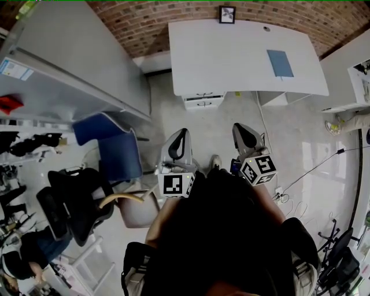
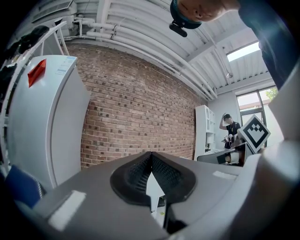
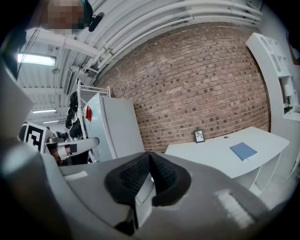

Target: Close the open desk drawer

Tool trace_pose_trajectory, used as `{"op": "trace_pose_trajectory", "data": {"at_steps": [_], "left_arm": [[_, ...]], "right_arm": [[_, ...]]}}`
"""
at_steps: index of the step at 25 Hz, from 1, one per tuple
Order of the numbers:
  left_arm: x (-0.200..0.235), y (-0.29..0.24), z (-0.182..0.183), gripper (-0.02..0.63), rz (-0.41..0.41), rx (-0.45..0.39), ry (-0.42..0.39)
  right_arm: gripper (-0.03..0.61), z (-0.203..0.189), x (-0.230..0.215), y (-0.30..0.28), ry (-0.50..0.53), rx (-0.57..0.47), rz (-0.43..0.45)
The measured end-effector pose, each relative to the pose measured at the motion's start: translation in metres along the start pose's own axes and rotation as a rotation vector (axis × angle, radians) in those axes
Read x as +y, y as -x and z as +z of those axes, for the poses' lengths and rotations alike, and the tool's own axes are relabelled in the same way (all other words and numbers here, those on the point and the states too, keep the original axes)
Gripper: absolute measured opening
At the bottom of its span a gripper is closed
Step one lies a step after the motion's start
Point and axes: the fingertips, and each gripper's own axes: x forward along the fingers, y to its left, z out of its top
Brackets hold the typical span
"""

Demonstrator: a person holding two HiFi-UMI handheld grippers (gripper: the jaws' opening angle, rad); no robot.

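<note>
A white desk (image 1: 243,58) stands against the brick wall, well ahead of me. Under its left part sits a white drawer unit (image 1: 203,102) with one drawer pulled out a little. My left gripper (image 1: 181,134) and right gripper (image 1: 244,128) are held side by side over the floor, short of the desk, both pointing toward it. Each is shut with nothing between its pads. In the left gripper view the left gripper (image 2: 151,155) faces the brick wall. In the right gripper view the right gripper (image 3: 150,158) faces the desk (image 3: 220,152).
A blue notebook (image 1: 280,62) and a small picture frame (image 1: 227,14) rest on the desk. A tall white cabinet (image 1: 69,58) lines the left. A blue chair (image 1: 113,147) and black office chairs (image 1: 75,202) stand at my left. Cables (image 1: 300,179) lie on the floor at right.
</note>
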Motion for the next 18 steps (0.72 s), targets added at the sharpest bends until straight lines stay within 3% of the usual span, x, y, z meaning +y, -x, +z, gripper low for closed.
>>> {"op": "trace_pose_trajectory", "data": {"at_steps": [18], "left_arm": [[0.0038, 0.0056, 0.0091, 0.008, -0.007, -0.016, -0.002]], "right_arm": [[0.002, 0.0022, 0.0005, -0.0032, 0.007, -0.005, 0.002]]}}
